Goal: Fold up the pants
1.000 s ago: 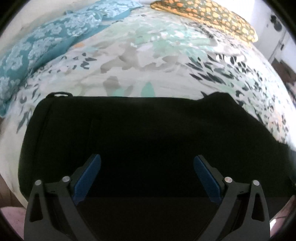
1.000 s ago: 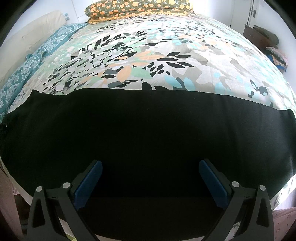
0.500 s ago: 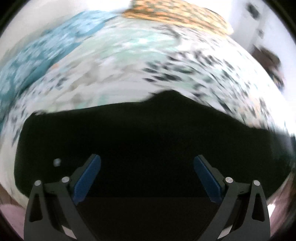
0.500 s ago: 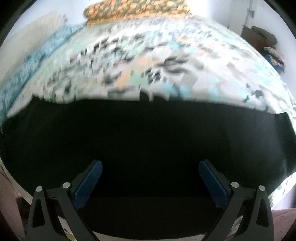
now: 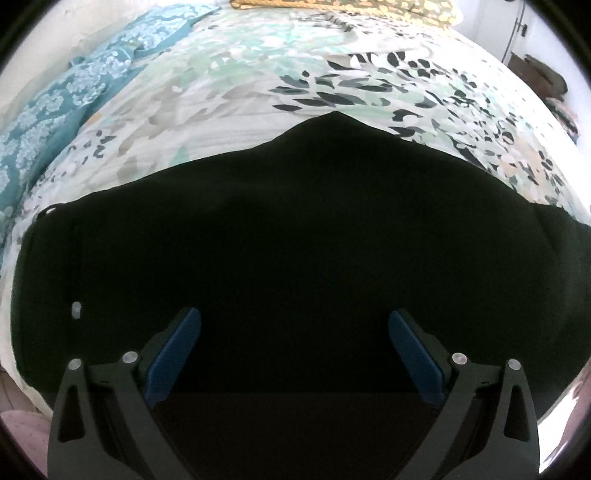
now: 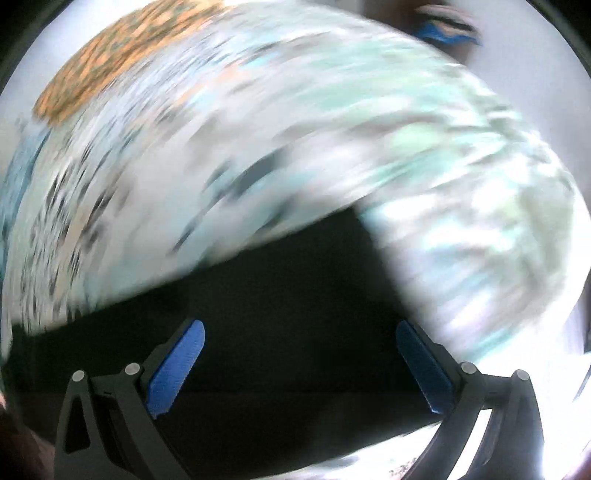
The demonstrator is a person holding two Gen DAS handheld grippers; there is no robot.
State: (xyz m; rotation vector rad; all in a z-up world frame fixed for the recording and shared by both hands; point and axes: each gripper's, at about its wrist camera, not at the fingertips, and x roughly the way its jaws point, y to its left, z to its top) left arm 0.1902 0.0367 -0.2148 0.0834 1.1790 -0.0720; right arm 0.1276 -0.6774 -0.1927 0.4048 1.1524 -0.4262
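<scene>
Black pants (image 5: 295,236) lie flat along the near edge of a bed with a floral cover (image 5: 258,81). In the left wrist view the waist end with a small pale button (image 5: 75,309) is at the left, and the crotch peak points away. My left gripper (image 5: 293,325) is open and empty above the pants. In the blurred right wrist view the hem end of the pants (image 6: 288,295) ends at the right, and my right gripper (image 6: 300,334) is open and empty above it.
A teal patterned blanket (image 5: 66,96) lies along the bed's left side. Orange patterned pillows (image 5: 351,5) sit at the far end. Dark furniture (image 5: 539,74) stands past the bed's right side.
Both grippers have swung to the right along the pants. The right view is now strongly blurred and shows the hem end. Both grippers stay open.
</scene>
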